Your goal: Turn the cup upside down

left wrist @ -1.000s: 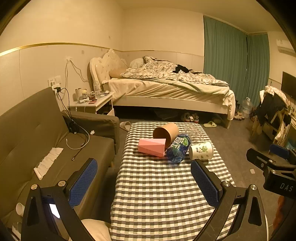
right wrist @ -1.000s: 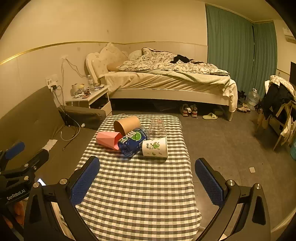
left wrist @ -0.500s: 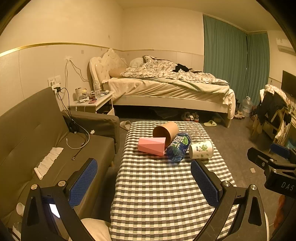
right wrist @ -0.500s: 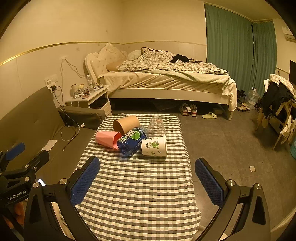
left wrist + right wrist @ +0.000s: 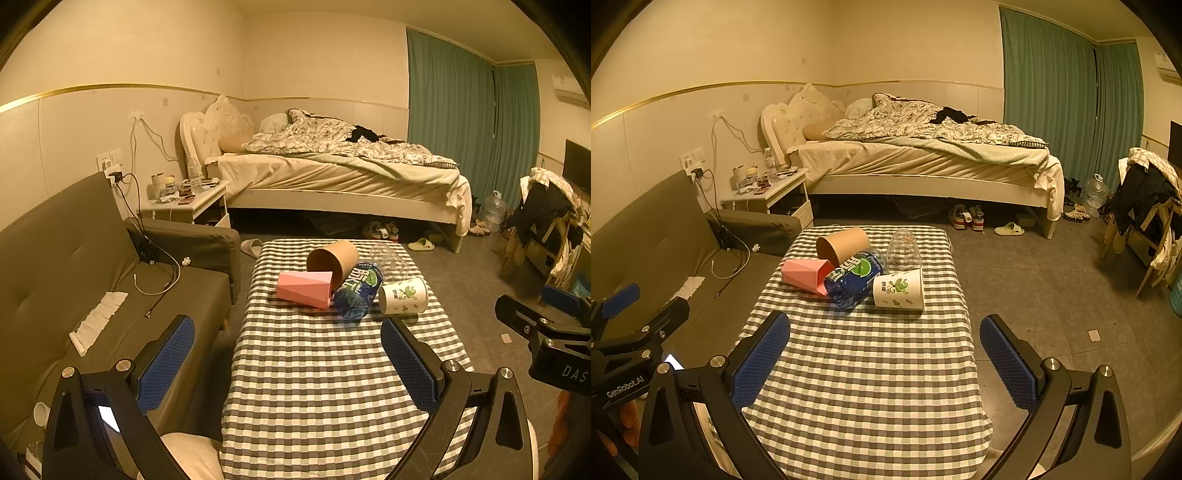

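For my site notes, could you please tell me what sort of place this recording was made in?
It looks like a lived-in bedroom or studio flat: an unmade bed against the far wall, a grey sofa on the left, and a checked-cloth table with several cups lying on it.

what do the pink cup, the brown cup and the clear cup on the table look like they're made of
Pink cup: likely hard plastic, matte, with flat angular facets.
Brown cup: looks like kraft paper, a dull, unprinted tan wall.
Clear cup: see-through plastic, probably thin; the checked cloth shows through it. Glass cannot be ruled out.
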### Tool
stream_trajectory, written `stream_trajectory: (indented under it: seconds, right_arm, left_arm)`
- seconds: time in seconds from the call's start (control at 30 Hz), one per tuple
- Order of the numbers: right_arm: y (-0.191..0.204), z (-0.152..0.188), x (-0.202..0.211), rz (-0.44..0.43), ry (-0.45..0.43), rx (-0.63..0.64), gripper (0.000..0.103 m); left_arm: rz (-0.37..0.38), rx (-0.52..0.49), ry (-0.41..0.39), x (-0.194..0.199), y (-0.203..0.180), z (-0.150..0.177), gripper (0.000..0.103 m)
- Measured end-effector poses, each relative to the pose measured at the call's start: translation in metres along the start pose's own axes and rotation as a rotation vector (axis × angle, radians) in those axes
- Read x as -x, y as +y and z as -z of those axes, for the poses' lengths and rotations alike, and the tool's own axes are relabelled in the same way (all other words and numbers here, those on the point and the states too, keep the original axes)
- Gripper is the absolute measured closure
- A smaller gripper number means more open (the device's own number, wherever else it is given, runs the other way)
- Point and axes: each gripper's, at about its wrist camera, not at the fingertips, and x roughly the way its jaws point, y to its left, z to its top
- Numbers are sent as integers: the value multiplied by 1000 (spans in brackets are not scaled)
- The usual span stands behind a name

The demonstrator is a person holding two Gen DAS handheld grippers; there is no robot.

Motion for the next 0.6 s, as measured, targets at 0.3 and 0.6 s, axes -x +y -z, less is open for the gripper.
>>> stream_trajectory:
  seconds: [0.3,0.6]
  right_arm:
    - [0,3,-1,1,2,1,0]
    - [1,2,-1,2,4,2,0]
  left_arm:
    - [-2,0,4,1,1,1,0]
    - [-3,0,5,1,2,1,0]
